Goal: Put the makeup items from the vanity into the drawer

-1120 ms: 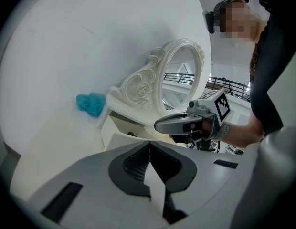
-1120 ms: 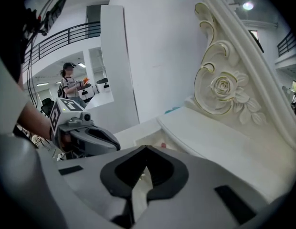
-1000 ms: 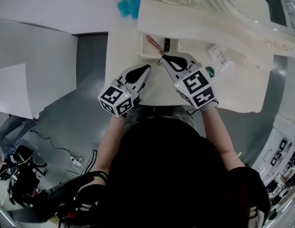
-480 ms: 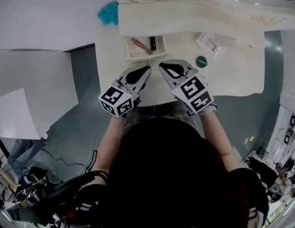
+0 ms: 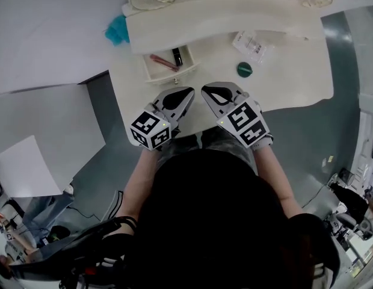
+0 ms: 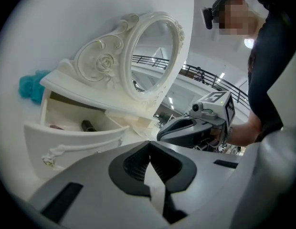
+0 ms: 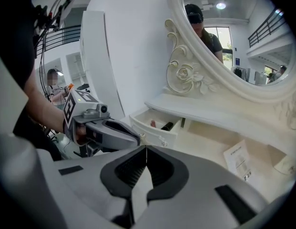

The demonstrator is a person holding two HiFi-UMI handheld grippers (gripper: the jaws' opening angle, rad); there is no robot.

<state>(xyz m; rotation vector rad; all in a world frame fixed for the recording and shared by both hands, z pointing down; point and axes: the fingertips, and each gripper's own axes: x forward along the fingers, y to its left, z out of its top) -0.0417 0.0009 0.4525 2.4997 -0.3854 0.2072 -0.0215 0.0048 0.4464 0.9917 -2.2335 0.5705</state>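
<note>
A small white drawer (image 5: 151,74) stands open in the vanity, with a pink stick (image 5: 164,62) and a black tube (image 5: 177,57) inside. A green round item (image 5: 244,69) lies on the vanity top to the drawer's right. My left gripper (image 5: 189,92) and right gripper (image 5: 206,90) sit side by side just in front of the drawer, both shut with nothing in them. In the left gripper view, the drawer (image 6: 71,132) and black tube (image 6: 88,126) lie left of the shut left gripper (image 6: 149,142). The right gripper (image 7: 146,148) faces the drawer (image 7: 155,130).
A white leaflet (image 5: 249,44) lies on the vanity top (image 5: 295,83) near the green item. A carved oval mirror (image 6: 153,56) rises behind the drawer. A teal fluffy thing (image 5: 116,30) sits at the vanity's far left. A person stands in the background of the right gripper view.
The right gripper has drawn back from the drawer's front toward me. The head view has swung, so the vanity and drawer sit further left. Both grippers stayed shut.
</note>
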